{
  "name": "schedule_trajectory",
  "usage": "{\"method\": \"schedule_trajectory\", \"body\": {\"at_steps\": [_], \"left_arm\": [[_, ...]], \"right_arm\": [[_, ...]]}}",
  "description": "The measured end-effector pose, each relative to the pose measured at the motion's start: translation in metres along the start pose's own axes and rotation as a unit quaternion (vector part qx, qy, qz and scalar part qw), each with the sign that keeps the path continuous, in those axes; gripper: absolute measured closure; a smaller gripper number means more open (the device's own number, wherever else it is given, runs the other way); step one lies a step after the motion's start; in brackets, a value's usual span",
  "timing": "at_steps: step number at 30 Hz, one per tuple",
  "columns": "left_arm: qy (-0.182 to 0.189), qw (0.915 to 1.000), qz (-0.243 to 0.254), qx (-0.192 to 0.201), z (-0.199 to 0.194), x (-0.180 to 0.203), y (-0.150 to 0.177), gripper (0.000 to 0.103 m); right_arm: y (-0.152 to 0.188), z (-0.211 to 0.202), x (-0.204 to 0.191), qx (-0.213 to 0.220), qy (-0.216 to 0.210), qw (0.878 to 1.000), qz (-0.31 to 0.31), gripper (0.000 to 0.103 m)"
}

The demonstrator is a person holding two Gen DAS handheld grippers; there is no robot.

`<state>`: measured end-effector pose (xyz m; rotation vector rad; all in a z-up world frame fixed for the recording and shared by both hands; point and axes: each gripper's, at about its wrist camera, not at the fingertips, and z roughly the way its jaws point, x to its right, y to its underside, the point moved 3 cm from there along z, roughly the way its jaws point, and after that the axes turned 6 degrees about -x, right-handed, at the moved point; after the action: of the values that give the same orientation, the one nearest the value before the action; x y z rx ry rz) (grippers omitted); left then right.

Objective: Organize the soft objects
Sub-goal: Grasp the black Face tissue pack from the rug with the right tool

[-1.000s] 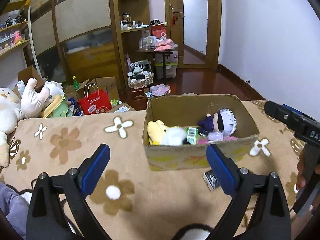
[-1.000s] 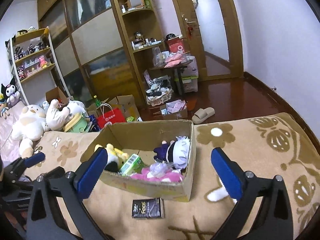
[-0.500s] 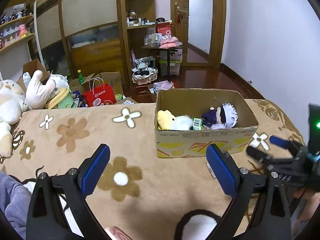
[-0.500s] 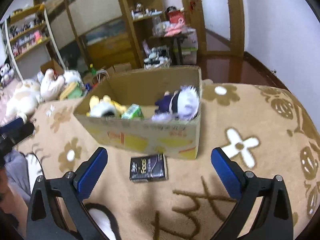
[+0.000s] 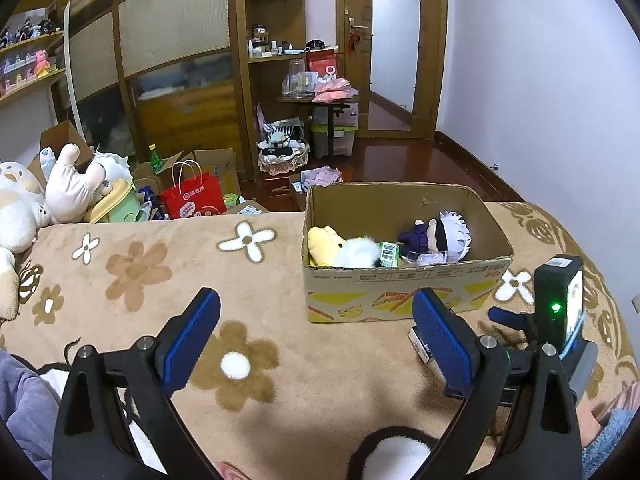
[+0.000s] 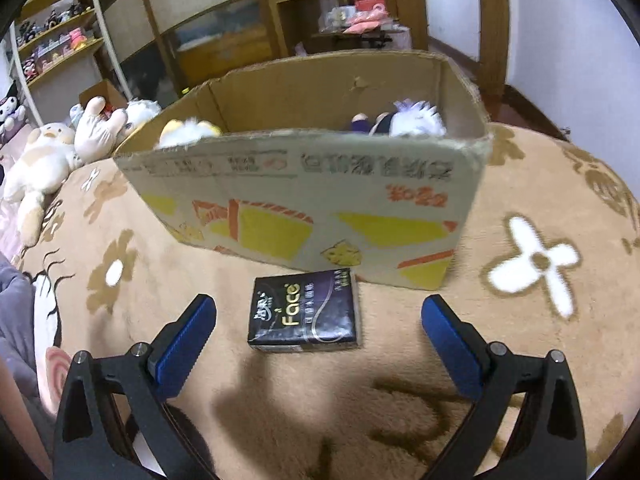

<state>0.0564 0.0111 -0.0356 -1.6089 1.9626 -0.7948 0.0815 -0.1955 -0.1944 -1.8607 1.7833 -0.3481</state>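
A cardboard box [image 5: 404,294] stands on the brown flowered blanket and holds a yellow-and-white plush [image 5: 340,248], a purple doll with white hair [image 5: 440,238] and a small green carton [image 5: 389,254]. The box also shows in the right wrist view [image 6: 304,200]. A black "Face" tissue pack [image 6: 304,316] lies in front of the box. My right gripper [image 6: 316,340] is open and low over the blanket, the pack between its fingers and a little ahead. My left gripper [image 5: 316,340] is open and empty, back from the box. The right gripper's body [image 5: 556,320] shows at the left view's right edge.
Large white plush toys [image 5: 24,208] lie at the blanket's far left, also in the right wrist view [image 6: 44,160]. Beyond the blanket's far edge are a red paper bag [image 5: 192,200], open cartons, shelves and a doorway. My legs are at the near left.
My right gripper has dropped low and moved in toward the tissue pack and the box front. My left gripper has pulled back and risen, so the box looks farther away.
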Motion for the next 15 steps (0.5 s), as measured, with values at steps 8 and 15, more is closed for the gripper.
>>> {"method": "schedule_trajectory", "body": {"at_steps": [8, 15], "left_arm": [[-0.001, 0.9998, 0.016, 0.012, -0.006, 0.007, 0.002, 0.007], [0.000, 0.9997, 0.017, 0.020, -0.013, 0.007, 0.000, 0.007]], "right_arm": [[0.010, 0.031, -0.006, -0.054, 0.014, 0.998, -0.026, 0.030], [0.010, 0.013, -0.009, -0.035, 0.015, 0.999, -0.039, 0.035]]}}
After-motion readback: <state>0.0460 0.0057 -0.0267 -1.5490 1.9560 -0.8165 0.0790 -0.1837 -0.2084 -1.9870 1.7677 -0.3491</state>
